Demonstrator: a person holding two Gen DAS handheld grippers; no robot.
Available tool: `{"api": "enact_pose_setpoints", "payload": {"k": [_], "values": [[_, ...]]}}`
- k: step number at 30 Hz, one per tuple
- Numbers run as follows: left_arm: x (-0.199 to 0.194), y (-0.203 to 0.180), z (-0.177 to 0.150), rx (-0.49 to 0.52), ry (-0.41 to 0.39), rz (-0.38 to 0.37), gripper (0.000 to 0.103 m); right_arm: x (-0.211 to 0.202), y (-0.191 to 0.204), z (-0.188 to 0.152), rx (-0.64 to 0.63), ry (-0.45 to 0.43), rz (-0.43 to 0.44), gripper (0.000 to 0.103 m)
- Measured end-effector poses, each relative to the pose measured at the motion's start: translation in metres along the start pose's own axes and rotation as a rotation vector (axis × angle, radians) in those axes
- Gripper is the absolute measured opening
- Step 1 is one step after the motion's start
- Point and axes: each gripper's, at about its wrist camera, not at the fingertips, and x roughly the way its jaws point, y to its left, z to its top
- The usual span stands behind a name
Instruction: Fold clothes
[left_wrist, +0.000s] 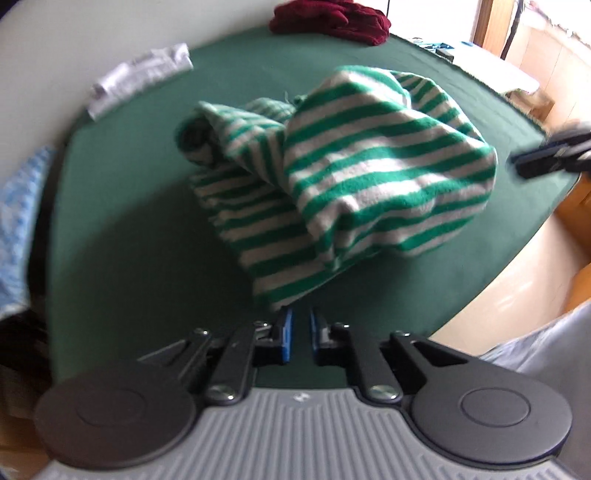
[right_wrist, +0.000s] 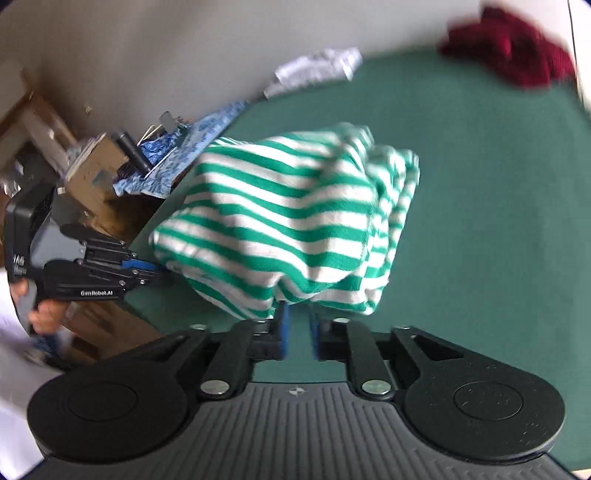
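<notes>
**Both claws slightly open at the striped top, nothing gripped**

Left claw (left_wrist: 298, 334) has its blue pads a small way apart, with bare green desk (left_wrist: 129, 240) showing between them. The near hem of the striped top (left_wrist: 351, 177) sits right at the tips, but I can't see any cloth pinched. Same deal with the right claw (right_wrist: 298, 332): narrow gap, the top's near edge just past the pads, not clamped as far as I can tell. The shots are pretty blurry though.

Handling-wise, the top looks like soft, fleecy knit, so I'd guess it's light, floppy and not slippery. It'll sag and bunch if you grab it mid-panel. I'd take it by a hem corner or a shoulder seam, one claw per corner, so it hangs flat.

Looks: green and white horizontal stripes, rumpled into a puffy heap about mid-desk, with a flatter layer sticking out underneath toward the near left and what might be a sleeve curled at the far left. Definitely not folded yet.

Also on the desk are a dark red garment (left_wrist: 332, 18) at the far edge and a white one (left_wrist: 140, 81) at the far left.
</notes>
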Motion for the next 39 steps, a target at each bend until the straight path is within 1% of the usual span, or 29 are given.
{"api": "enact_pose_setpoints", "payload": {"k": [1, 2, 3, 4, 5, 6, 7, 9, 11, 13, 14, 15, 16, 17, 18, 19, 20, 22, 25, 28, 30, 32, 34, 37, 39], "values": [[-0.009, -0.006, 0.000, 0.054, -0.030, 0.054, 0.028, -0.009, 0.009, 0.000, -0.066, -0.036, -0.006, 0.037], [-0.015, -0.013, 0.001, 0.123, -0.064, 0.107, 0.033, -0.016, 0.019, -0.001, -0.139, -0.063, -0.006, 0.047], [-0.020, -0.022, 0.003, 0.195, -0.103, 0.154, 0.048, -0.019, 0.029, -0.002, -0.218, -0.081, 0.004, 0.052], [-0.024, -0.031, 0.004, 0.274, -0.147, 0.179, 0.062, -0.018, 0.038, -0.003, -0.296, -0.089, 0.016, 0.054], [-0.026, -0.040, 0.005, 0.355, -0.188, 0.185, 0.068, -0.009, 0.046, -0.003, -0.372, -0.085, 0.029, 0.060], [-0.026, -0.050, 0.007, 0.438, -0.220, 0.191, 0.072, 0.001, 0.054, -0.004, -0.451, -0.082, 0.028, 0.061], [-0.022, -0.059, 0.006, 0.528, -0.230, 0.202, 0.072, 0.013, 0.059, -0.007, -0.533, -0.078, 0.006, 0.061], [-0.008, -0.073, 0.002, 0.719, -0.226, 0.242, 0.072, 0.036, 0.070, -0.012, -0.704, -0.073, -0.046, 0.061], [0.007, -0.080, -0.006, 0.886, -0.216, 0.276, 0.072, 0.054, 0.073, -0.022, -0.920, -0.066, -0.122, 0.061], [0.022, -0.081, -0.013, 0.986, -0.210, 0.288, 0.072, 0.065, 0.071, -0.034, -1.112, -0.051, -0.159, 0.062], [0.029, -0.081, -0.017, 1.030, -0.208, 0.292, 0.072, 0.072, 0.070, -0.038, -1.182, -0.039, -0.178, 0.062], [0.036, -0.081, -0.018, 1.055, -0.197, 0.292, 0.067, 0.079, 0.068, -0.040, -1.219, -0.021, -0.197, 0.057], [0.042, -0.081, -0.015, 1.052, -0.174, 0.286, 0.055, 0.085, 0.065, -0.040, -1.228, -0.005, -0.212, 0.051], [0.048, -0.081, -0.013, 1.048, -0.151, 0.280, 0.047, 0.089, 0.062, -0.036, -1.200, 0.009, -0.219, 0.030], [0.052, -0.080, -0.010, 1.037, -0.129, 0.266, 0.027, 0.091, 0.059, -0.029, -1.146, 0.020, -0.220, 0.013], [0.053, -0.078, -0.007, 1.013, -0.109, 0.242, 0.019, 0.088, 0.056, -0.018, -1.054, 0.020, -0.204, 0.011], [0.053, -0.076, -0.004, 0.994, -0.094, 0.222, 0.016, 0.081, 0.054, -0.008, -0.972, 0.012, -0.173, 0.009], [0.043, -0.072, 0.002, 0.955, -0.091, 0.200, 0.013, 0.065, 0.053, 0.009, -0.856, -0.011, -0.104, 0.008], [0.020, -0.061, 0.020, 0.847, -0.131, 0.163, 0.012, 0.043, 0.052, 0.030, -0.751, -0.046, -0.034, 0.008], [-0.003, -0.048, 0.040, 0.715, -0.180, 0.142, 0.012, 0.031, 0.046, 0.048, -0.615, -0.078, 0.019, 0.007], [-0.020, -0.042, 0.045, 0.641, -0.199, 0.116, 0.011, 0.025, 0.040, 0.057, -0.534, -0.093, 0.055, 0.007], [-0.038, -0.044, 0.043, 0.598, -0.214, 0.083, 0.011, 0.017, 0.039, 0.058, -0.488, -0.101, 0.096, 0.007], [-0.048, -0.053, 0.036, 0.576, -0.216, 0.045, 0.009, 0.001, 0.043, 0.056, -0.468, -0.087, 0.149, 0.007], [-0.060, -0.070, 0.019, 0.538, -0.184, -0.020, 0.009, -0.022, 0.045, 0.058, -0.459, -0.030, 0.225, 0.007], [-0.062, -0.080, 0.008, 0.516, -0.153, -0.059, 0.009, -0.025, 0.042, 0.057, -0.439, 0.018, 0.260, 0.007]]}}
